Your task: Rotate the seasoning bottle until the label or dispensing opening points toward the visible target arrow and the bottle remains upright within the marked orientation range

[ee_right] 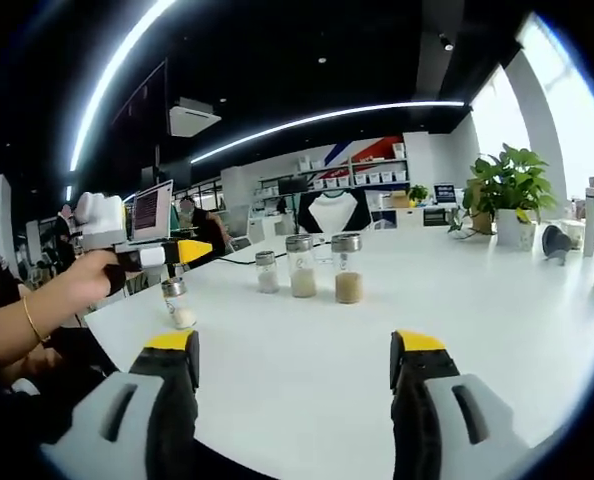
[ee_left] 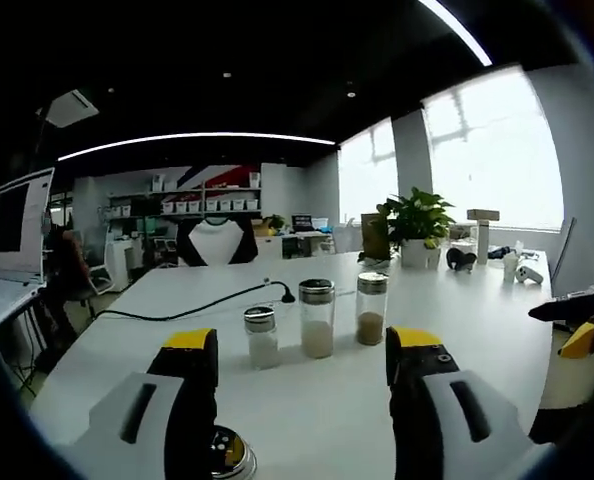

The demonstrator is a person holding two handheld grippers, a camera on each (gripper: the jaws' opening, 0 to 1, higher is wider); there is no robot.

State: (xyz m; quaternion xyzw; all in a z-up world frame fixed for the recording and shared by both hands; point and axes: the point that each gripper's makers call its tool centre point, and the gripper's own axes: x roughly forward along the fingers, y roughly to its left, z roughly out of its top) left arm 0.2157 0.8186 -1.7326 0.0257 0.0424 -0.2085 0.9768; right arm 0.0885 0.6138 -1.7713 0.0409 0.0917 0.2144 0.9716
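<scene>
The left tool (ee_left: 302, 365) is wide open and holds nothing. The right tool (ee_right: 295, 365) is open too. A small seasoning bottle (ee_left: 227, 452) stands on the white surface (ee_left: 477, 310) at 7 o'clock, by the left tool. Three more bottles (ee_left: 317, 318) wait at 12 o'clock. No turning has started, I think.

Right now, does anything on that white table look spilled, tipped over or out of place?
Nothing spilled or tipped. Three seasoning bottles stand upright in a row; a fourth bottle stands apart near the table's edge, beside the left gripper.
</scene>
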